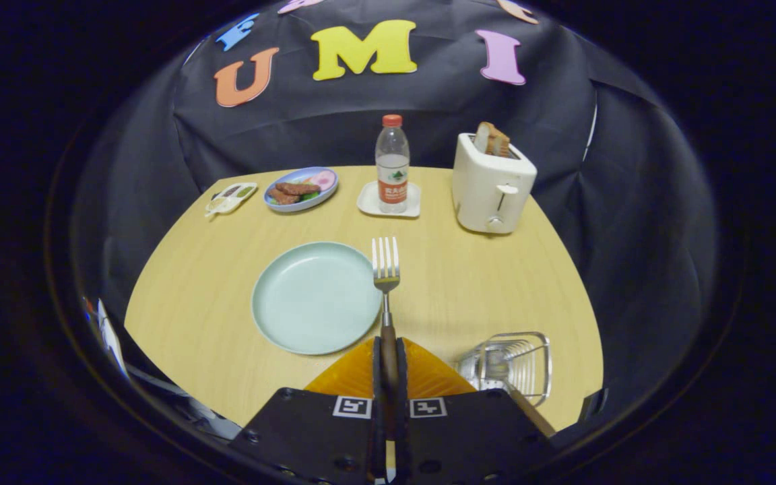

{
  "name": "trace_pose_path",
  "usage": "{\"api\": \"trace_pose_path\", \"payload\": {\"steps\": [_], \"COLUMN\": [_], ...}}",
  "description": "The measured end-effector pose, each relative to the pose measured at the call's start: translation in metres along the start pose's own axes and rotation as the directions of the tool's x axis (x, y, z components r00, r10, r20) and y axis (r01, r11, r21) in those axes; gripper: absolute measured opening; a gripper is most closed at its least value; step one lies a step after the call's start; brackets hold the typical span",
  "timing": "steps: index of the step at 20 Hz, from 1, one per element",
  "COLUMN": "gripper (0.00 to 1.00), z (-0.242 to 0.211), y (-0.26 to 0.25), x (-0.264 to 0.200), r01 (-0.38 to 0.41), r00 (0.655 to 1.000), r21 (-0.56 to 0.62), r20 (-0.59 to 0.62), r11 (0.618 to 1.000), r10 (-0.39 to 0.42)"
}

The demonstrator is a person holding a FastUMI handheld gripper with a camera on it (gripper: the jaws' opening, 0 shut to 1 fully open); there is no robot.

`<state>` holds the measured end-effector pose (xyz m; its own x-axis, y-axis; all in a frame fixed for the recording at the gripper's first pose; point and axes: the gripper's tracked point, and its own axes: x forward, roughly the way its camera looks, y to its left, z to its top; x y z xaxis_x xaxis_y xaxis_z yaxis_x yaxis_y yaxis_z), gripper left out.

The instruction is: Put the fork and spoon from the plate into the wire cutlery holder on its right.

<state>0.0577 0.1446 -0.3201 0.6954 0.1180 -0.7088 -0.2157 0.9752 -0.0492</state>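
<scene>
Between the closed fingers of the gripper [388,367] sits the fork [386,269], held by its handle, tines pointing ahead beside the plate [314,296]. Risk — it could swing or snag on the holder's [512,364] wires (thin handle, long lever).

The fork [386,269] is shiny metal with a wooden handle. The plate [314,296] looks smooth matt plastic on a pale wood-grain table [469,283]. The wire cutlery holder [516,364] is bright metal.
</scene>
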Motion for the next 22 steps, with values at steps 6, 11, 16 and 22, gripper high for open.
{"api": "trace_pose_path", "payload": {"steps": [6, 11, 16, 22], "gripper": [0.06, 0.06, 0.06, 0.09], "z": [-0.013, -0.035, -0.056, -0.049], "y": [-0.059, -0.090, -0.092, -0.091], "x": [-0.028, -0.043, -0.066, -0.084], "r01": [0.017, 0.034, -0.019, -0.017], "r00": [0.999, 0.991, 0.967, 0.932], "r21": [0.050, 0.071, 0.105, 0.174], "r20": [-0.032, -0.131, -0.249, -0.354], "r11": [0.999, 0.997, 0.994, 0.985], "r10": [-0.016, -0.025, 0.045, 0.079]}}
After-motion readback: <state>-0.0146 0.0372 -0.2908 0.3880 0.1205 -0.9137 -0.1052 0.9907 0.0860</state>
